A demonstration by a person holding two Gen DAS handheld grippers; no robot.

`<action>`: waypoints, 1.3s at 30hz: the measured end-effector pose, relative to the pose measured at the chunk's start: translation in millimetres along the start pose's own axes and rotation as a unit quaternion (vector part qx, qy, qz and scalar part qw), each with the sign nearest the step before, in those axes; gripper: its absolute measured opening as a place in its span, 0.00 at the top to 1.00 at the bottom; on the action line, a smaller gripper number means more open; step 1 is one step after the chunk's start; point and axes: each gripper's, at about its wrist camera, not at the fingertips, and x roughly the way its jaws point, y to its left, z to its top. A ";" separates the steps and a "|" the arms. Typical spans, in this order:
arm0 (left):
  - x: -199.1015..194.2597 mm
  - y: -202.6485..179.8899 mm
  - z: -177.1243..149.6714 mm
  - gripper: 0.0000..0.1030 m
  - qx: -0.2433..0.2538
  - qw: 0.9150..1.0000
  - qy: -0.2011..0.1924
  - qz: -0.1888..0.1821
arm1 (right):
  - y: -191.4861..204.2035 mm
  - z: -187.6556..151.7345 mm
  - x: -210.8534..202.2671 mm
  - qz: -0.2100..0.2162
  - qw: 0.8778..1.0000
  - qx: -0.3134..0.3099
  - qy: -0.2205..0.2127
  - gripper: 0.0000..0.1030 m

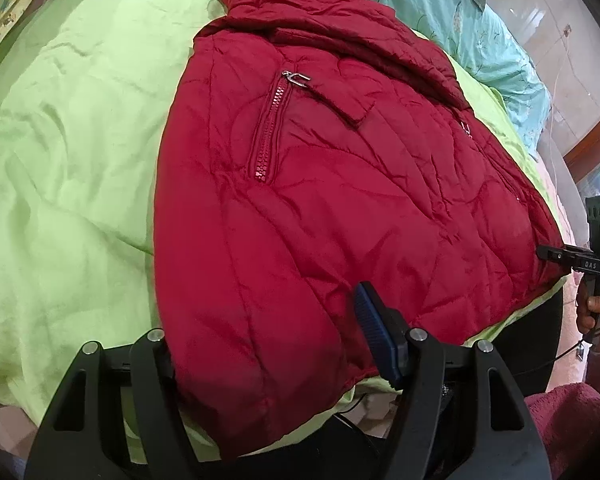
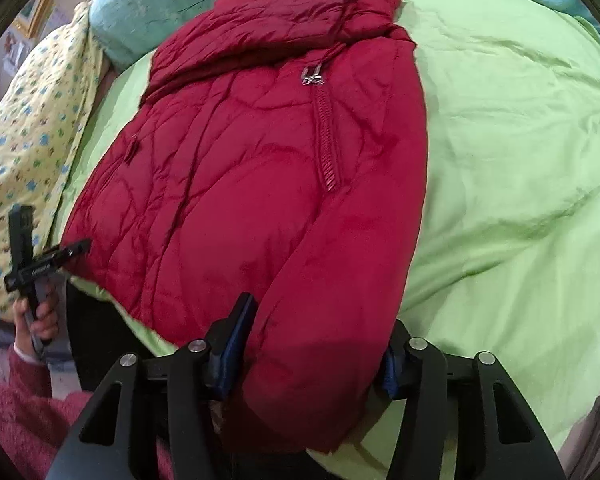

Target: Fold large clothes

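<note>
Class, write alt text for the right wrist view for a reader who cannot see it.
A red puffer jacket lies on a lime-green bedspread, its near hem between the open fingers of the right hand-held gripper. The left hand-held gripper touches the jacket's left corner.

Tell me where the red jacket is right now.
The red jacket lies spread on the green quilt, collar toward the teal bedding. Its near hem sits between the fingers of the left gripper and right gripper.
</note>
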 end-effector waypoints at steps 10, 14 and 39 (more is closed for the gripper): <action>-23.3 -3.1 -4.6 0.78 0.008 0.999 -0.033 -0.020 | -13.9 -9.2 -20.1 0.103 0.993 0.036 -0.054 0.76; -35.7 -10.9 -6.7 0.81 0.015 0.998 -0.046 -0.027 | -22.5 -13.5 -28.4 0.134 0.988 0.047 -0.065 0.77; -94.1 -11.3 161.2 0.83 -0.039 0.970 -0.230 -0.062 | -38.2 124.7 -75.6 0.264 0.921 0.086 -0.274 0.80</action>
